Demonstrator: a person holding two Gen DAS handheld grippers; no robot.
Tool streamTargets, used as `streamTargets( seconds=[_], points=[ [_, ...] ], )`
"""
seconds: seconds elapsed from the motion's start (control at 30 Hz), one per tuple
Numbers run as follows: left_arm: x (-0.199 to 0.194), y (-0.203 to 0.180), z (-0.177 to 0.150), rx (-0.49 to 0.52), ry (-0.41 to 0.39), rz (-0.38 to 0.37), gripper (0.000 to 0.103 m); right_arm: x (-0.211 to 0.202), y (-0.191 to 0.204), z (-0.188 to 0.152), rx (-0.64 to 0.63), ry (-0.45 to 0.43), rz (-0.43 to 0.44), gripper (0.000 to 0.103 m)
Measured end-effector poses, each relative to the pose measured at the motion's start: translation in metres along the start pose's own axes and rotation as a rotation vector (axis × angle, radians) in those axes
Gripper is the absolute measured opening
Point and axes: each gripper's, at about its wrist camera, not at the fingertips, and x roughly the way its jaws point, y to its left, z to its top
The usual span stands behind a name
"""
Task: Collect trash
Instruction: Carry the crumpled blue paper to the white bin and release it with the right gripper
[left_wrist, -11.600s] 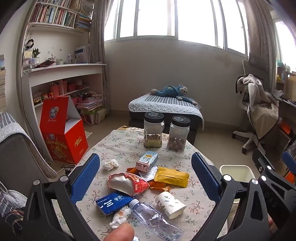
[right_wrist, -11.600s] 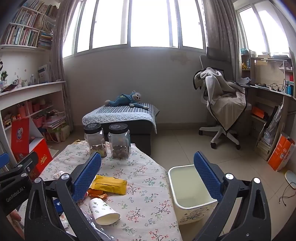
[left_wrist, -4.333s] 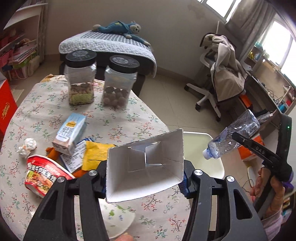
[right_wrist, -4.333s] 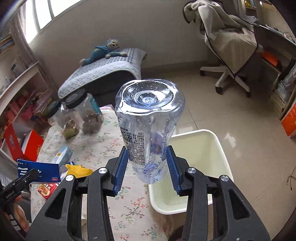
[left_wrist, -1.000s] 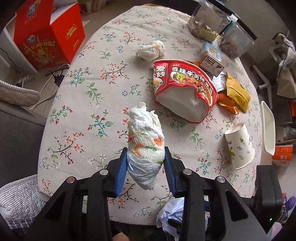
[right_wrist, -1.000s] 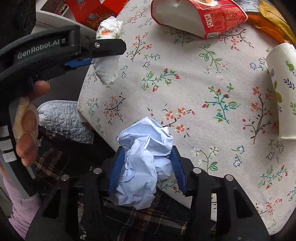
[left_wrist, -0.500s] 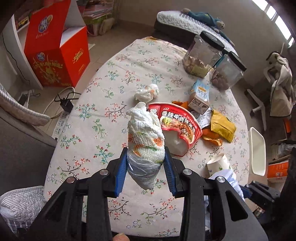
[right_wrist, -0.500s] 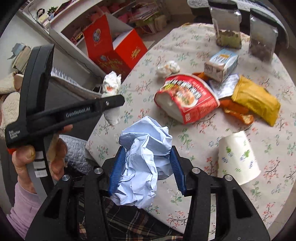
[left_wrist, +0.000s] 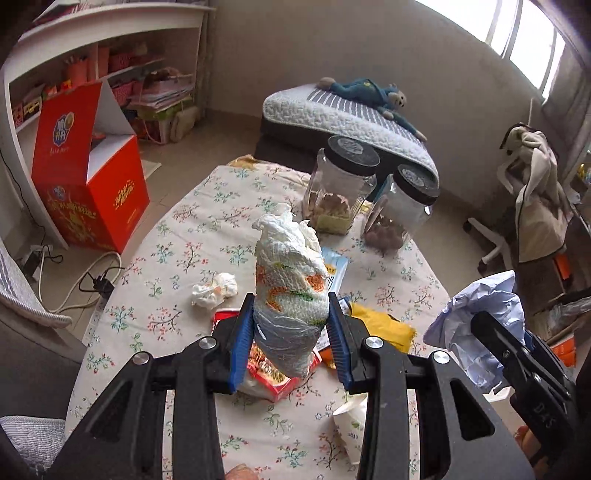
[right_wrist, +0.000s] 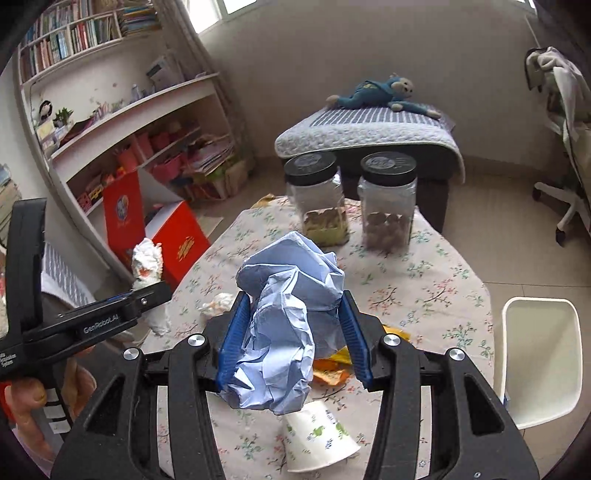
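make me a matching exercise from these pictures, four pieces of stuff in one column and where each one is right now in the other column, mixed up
Things:
1. stained tissue wad
2. crumpled blue paper
3. paper cup
4. white bin

Places:
A. on its side on the table
B. clamped in the left hand-held gripper
C. on the floor beside the table
D. clamped in the right hand-held gripper

Pairs: 1-B, 2-D, 3-A, 4-C

Soft daylight comes in from the window (left_wrist: 532, 40), which is blown out white in the left wrist view. No harsh shadows on the surface (right_wrist: 436, 280), just faint ones. Heavy fisheye bend, dark corners. The shelf (right_wrist: 122, 110) looks a bit smeared in the right wrist view.
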Motion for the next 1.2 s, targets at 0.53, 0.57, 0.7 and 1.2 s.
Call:
streamTargets(
  seconds=[0.53,0.57,0.7,1.2],
  points=[
    [-0.001,-0.084,-0.007,0.084,-0.250,0.040,0.038,-0.036,-0.030,0.000,-0.124,-0.273,-0.318,0.047],
    [0.000,-0.089,-0.008,0.089,-0.254,0.038,0.038,-0.037,-0.032,-0.001,-0.128,-0.279,-0.333,0.047],
    [-0.001,-0.106,-0.012,0.109,-0.266,0.022,0.038,-0.044,-0.045,-0.001,-0.122,-0.300,-0.383,0.047],
    [0.008,-0.167,-0.029,0.178,-0.246,-0.052,0.038,-0.073,-0.122,0.002,0.007,-0.319,-0.558,0.047]
  ],
)
